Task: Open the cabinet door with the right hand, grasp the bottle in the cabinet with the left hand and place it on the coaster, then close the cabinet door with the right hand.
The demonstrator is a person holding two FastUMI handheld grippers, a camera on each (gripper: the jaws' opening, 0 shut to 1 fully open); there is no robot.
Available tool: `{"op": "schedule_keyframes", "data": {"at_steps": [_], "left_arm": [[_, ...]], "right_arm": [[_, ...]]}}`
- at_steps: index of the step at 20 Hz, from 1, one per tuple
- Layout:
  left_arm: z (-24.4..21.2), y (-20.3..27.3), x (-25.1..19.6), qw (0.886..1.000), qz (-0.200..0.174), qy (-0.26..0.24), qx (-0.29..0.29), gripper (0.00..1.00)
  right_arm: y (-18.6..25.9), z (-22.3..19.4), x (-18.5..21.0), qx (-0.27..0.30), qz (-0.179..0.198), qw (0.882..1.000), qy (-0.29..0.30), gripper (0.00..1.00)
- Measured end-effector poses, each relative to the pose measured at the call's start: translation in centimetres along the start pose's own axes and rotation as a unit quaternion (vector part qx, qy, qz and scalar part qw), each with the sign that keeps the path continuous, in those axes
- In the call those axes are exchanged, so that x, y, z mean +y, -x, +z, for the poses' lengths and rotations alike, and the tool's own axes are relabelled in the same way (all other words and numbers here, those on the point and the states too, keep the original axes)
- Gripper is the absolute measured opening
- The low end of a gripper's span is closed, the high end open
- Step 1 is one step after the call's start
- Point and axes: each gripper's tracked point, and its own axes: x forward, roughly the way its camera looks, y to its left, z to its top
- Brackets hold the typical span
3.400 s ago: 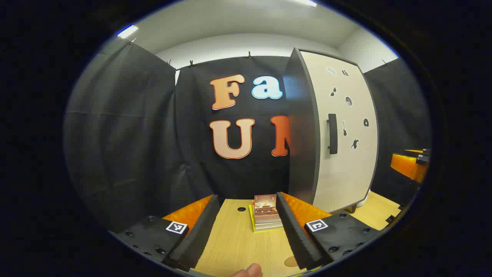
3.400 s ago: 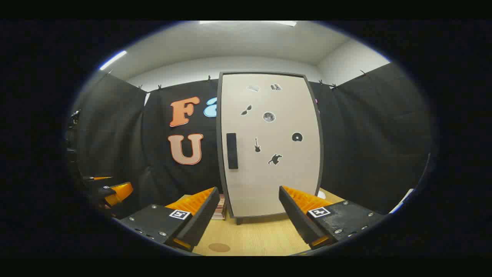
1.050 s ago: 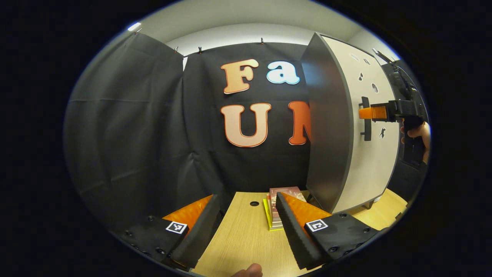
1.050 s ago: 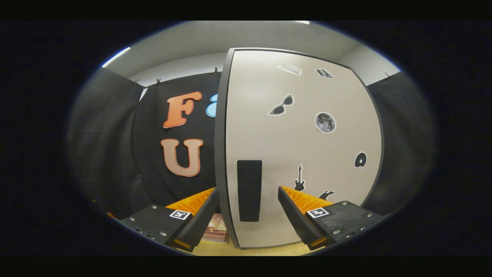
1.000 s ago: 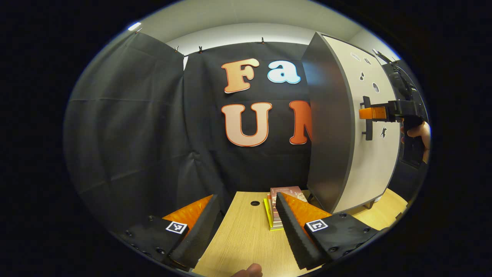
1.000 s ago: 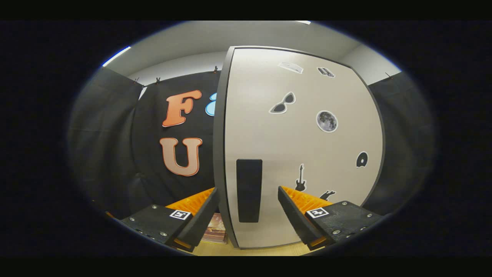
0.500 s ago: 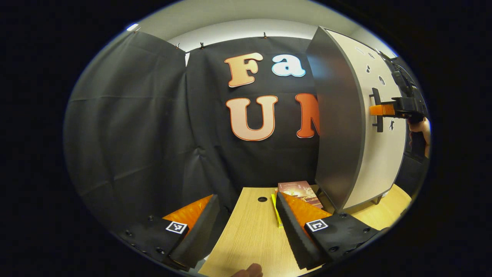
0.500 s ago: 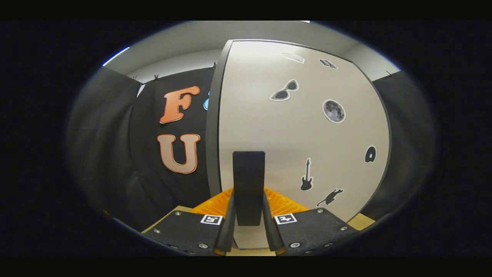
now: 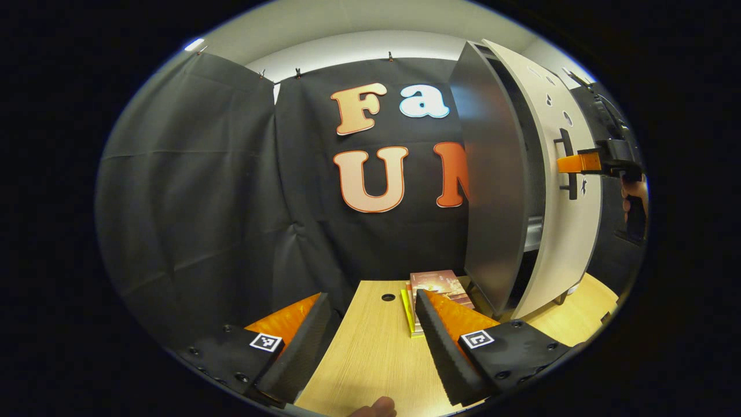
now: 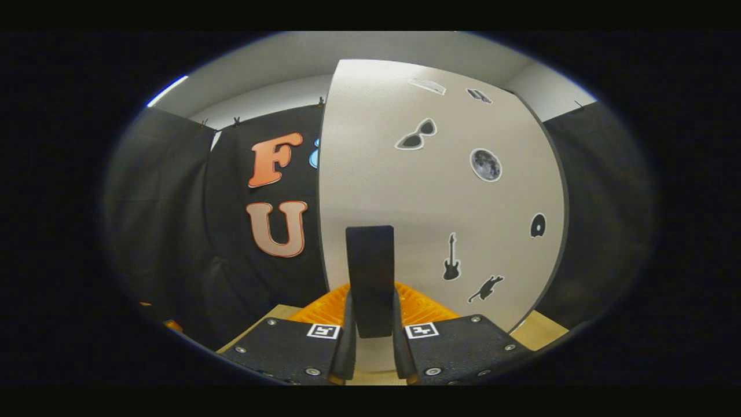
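Note:
The tall cabinet (image 9: 492,191) stands at the right of the left gripper view, dark grey on its side. Its beige door (image 9: 564,243) is ajar, and a narrow gap shows a dark inside with a shelf edge (image 9: 534,231). My right gripper (image 9: 570,165) is there, held by a hand (image 9: 634,197), at the black handle (image 9: 564,174). In the right gripper view my right gripper (image 10: 370,330) is shut on the black handle (image 10: 370,278) of the sticker-covered door (image 10: 440,191). My left gripper (image 9: 370,347) hangs open over the wooden table (image 9: 370,365), holding nothing.
A stack of books (image 9: 434,285) lies on the table just left of the cabinet's foot, behind my left gripper's right finger. A small round cable hole (image 9: 388,297) sits in the tabletop beside it. Black cloth walls close in the back and left.
My right gripper went from open around the handle to shut on it. The door has since swung out a little, opening a gap. My left gripper stayed open and shifted only slightly.

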Motion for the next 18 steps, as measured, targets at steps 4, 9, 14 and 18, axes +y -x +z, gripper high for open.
{"op": "schedule_keyframes", "data": {"at_steps": [4,9,14,18], "left_arm": [[0.2,2.6,-2.7,1.000,-0.012,-0.008,-0.005,0.97],[0.7,6.5,-6.6,0.999,-0.031,-0.018,-0.016,0.96],[0.7,9.2,-9.8,0.999,-0.044,-0.019,-0.016,0.96],[0.7,10.7,-11.9,0.998,-0.049,-0.020,-0.016,0.97]], "right_arm": [[4.6,-0.1,-1.5,-0.003,0.005,1.000,-0.009,0.25],[12.3,-0.7,-6.1,-0.004,0.000,1.000,-0.014,0.23],[16.7,-0.6,-9.7,-0.008,-0.004,1.000,-0.017,0.21],[18.8,-0.5,-12.2,-0.013,-0.011,1.000,-0.019,0.23]]}}
